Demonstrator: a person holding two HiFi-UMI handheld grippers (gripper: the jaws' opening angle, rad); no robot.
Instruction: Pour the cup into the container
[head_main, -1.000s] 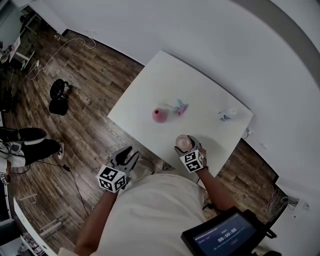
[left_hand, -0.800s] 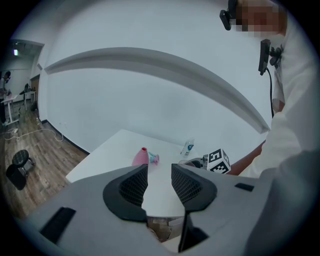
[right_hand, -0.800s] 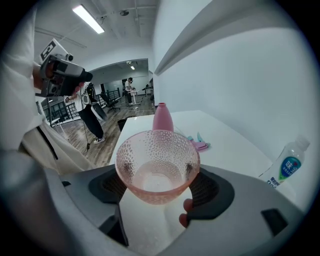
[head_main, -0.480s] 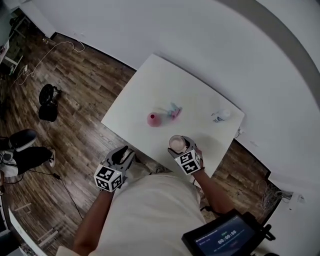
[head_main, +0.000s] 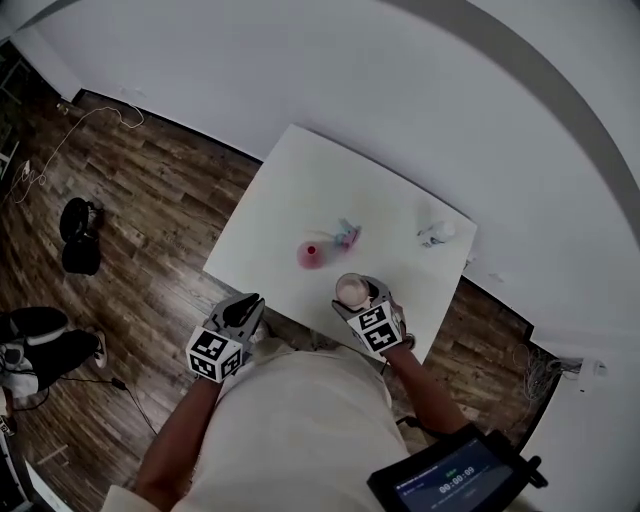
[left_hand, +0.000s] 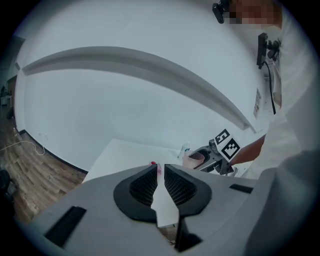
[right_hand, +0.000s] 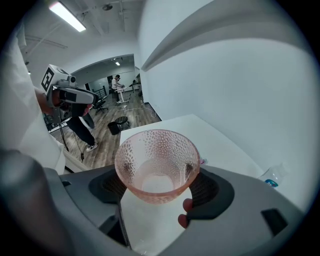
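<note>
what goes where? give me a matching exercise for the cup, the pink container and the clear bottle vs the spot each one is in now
Things:
1. cup
2. pink container
3. clear bottle

Places:
a. near the right-hand corner of the table in the head view
b. gripped by the right gripper
c. around the middle of the table

Pairs: 1-b, 2-c, 3-a
</note>
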